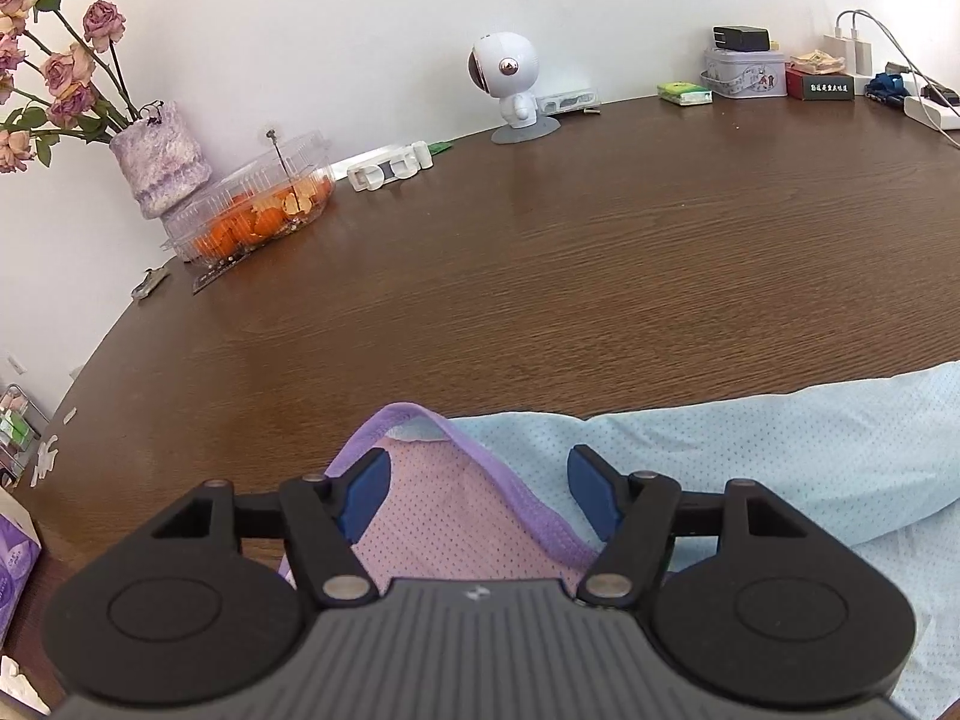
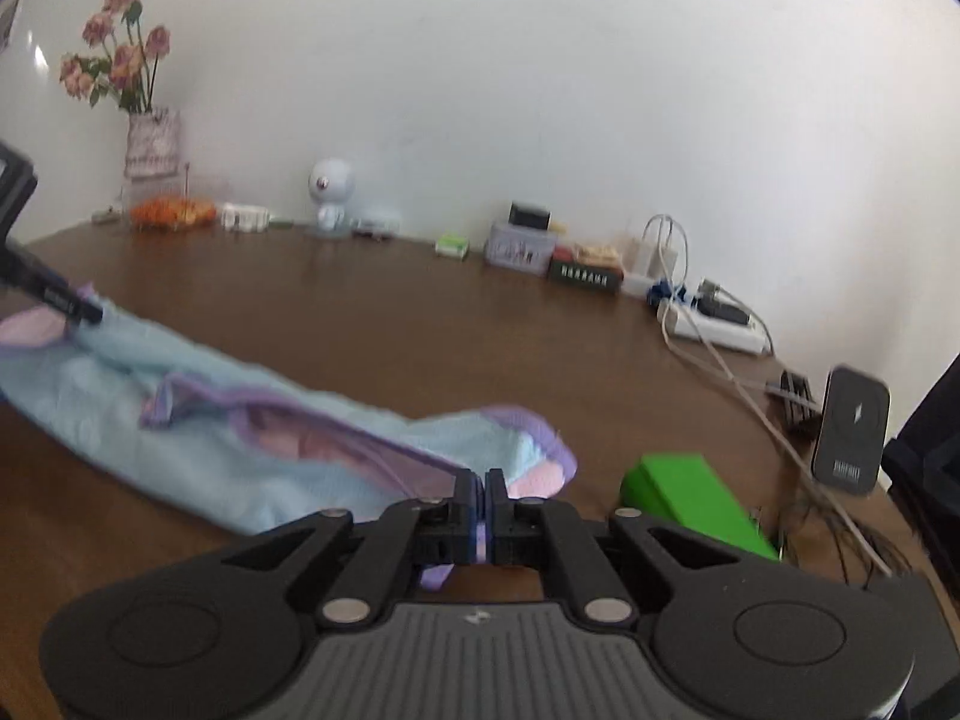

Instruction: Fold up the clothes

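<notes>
One light-blue garment (image 2: 198, 420) with purple trim lies stretched along the near edge of the brown table (image 1: 540, 276). Two grippers work it: the left gripper (image 1: 477, 495) hangs released, fingers spread over the purple-edged sleeve opening, while the right gripper (image 2: 480, 489) is clenched on the garment's purple hem. One green box (image 2: 696, 504) sits beside it.

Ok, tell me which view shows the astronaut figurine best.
The left wrist view: the white astronaut figurine is sharp and near, standing on its grey base by the wall. The right wrist view shows it small, blurred and pale.
</notes>
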{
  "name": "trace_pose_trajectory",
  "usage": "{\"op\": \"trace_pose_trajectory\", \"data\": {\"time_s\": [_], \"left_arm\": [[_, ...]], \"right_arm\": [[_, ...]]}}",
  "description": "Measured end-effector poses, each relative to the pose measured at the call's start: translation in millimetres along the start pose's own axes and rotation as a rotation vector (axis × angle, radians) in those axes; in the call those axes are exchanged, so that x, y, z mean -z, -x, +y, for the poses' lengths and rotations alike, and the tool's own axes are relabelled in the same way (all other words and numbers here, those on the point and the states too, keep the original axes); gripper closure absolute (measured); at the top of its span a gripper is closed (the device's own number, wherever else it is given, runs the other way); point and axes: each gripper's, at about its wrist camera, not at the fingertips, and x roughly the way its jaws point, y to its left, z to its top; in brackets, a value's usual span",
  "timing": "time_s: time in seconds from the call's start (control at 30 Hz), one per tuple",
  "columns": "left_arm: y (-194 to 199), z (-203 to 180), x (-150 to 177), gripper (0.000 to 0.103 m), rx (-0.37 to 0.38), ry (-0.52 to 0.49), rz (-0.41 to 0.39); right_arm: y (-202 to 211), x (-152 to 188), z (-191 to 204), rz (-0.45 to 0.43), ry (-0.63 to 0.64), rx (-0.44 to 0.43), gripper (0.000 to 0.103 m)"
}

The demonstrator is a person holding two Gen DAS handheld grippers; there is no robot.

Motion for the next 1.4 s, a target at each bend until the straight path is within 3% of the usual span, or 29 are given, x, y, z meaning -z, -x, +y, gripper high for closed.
{"op": "trace_pose_trajectory", "data": {"time_s": [0.1,0.17,0.23,0.3,0.43,0.57,0.6,0.63,0.67,0.77,0.83,1.03,1.13,1.17,1.23,1.27,1.4], "left_arm": [[-0.5,4.1,-0.6,0.036,0.015,0.008,0.004],[1.9,6.0,-0.5,0.036,0.026,0.012,-0.003],[5.7,7.9,-0.9,0.035,0.037,0.022,-0.015],[11.0,10.4,-2.6,0.035,0.045,0.038,-0.040],[12.4,14.8,-7.4,0.035,0.016,0.034,-0.071],[7.9,19.3,-6.4,0.035,0.010,0.047,-0.049],[6.9,20.2,-4.8,0.035,0.011,0.050,-0.041],[5.9,21.4,-3.3,0.035,0.014,0.053,-0.032],[5.0,22.7,-1.7,0.035,0.017,0.056,-0.024],[0.5,25.1,4.8,0.037,0.035,0.063,0.006],[0.9,25.2,6.8,0.037,0.062,0.077,0.001],[10.3,37.3,-11.9,0.037,0.106,0.192,-0.077],[-3.5,35.4,-22.4,0.037,0.103,0.183,-0.068],[-12.7,33.5,-23.3,0.040,0.112,0.172,-0.043],[-27.0,32.1,-19.1,0.062,0.149,0.167,0.014],[-28.8,34.2,-15.8,0.062,0.160,0.180,0.017],[-26.1,47.3,-5.8,0.061,0.140,0.233,0.025]], "right_arm": [[9.8,11.6,13.1,0.051,0.062,-0.035,0.099],[17.5,6.0,10.5,0.047,0.041,-0.104,0.089],[27.6,-8.9,-0.2,0.001,-0.037,-0.185,0.069],[30.0,-26.5,-12.5,-0.044,-0.121,-0.218,0.062],[-6.8,-57.5,-31.0,-0.064,-0.197,-0.093,0.063],[-75.7,-62.2,-41.4,0.199,-0.263,-0.140,0.067],[-85.1,-59.2,-43.7,0.241,-0.286,-0.167,0.087],[-86.3,-56.4,-42.3,0.239,-0.285,-0.176,0.100],[-87.2,-53.7,-40.9,0.236,-0.283,-0.177,0.102],[-85.8,-45.8,-39.8,0.209,-0.262,-0.049,0.102],[-87.9,-42.1,-44.8,0.200,-0.265,-0.021,0.102],[-70.0,-50.5,-45.9,0.106,-0.238,-0.010,0.087],[-53.4,-56.0,-46.4,0.054,-0.243,0.003,0.082],[-49.4,-55.5,-46.0,0.040,-0.246,-0.009,0.082],[-42.6,-52.7,-43.2,0.016,-0.242,-0.046,0.082],[-40.2,-50.5,-41.0,0.009,-0.234,-0.068,0.082],[-56.5,-37.6,-30.2,0.141,-0.182,-0.058,0.084]]}}
